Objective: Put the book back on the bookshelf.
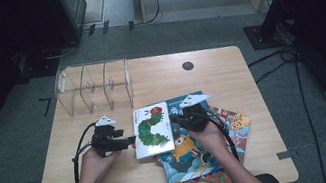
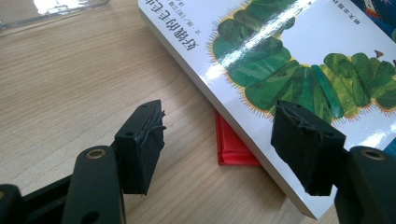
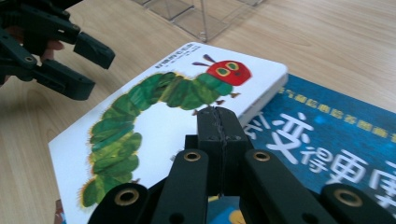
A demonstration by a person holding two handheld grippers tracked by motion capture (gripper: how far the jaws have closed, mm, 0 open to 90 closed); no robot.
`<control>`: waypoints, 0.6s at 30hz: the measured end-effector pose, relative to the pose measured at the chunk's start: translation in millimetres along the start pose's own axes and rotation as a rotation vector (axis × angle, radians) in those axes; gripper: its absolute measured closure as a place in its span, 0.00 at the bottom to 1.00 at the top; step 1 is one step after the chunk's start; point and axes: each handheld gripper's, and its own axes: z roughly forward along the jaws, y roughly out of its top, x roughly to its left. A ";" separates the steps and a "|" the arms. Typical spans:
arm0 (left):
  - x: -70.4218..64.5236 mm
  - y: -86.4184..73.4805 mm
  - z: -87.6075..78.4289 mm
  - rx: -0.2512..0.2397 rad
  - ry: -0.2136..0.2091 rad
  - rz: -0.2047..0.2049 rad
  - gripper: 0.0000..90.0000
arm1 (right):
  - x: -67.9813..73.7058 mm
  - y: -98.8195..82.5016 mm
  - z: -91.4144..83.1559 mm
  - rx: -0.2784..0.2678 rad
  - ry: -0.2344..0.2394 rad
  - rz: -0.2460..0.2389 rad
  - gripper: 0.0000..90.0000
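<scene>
A white picture book with a green caterpillar lies on top of a blue book. A thin red book peeks out beneath its edge. My left gripper is open at the white book's left edge, one jaw over the cover and one over the bare table. My right gripper is shut with nothing between its jaws. Its tip is over the white book's right side.
A clear acrylic divider rack stands at the back left of the wooden table. A colourful orange book sticks out at the right of the pile. A black grommet sits near the far edge.
</scene>
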 end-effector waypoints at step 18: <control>-6.8 5.7 2.1 0.007 0.001 0.018 0.33 | 9.3 -8.3 20.2 0.104 -0.001 -0.062 1.00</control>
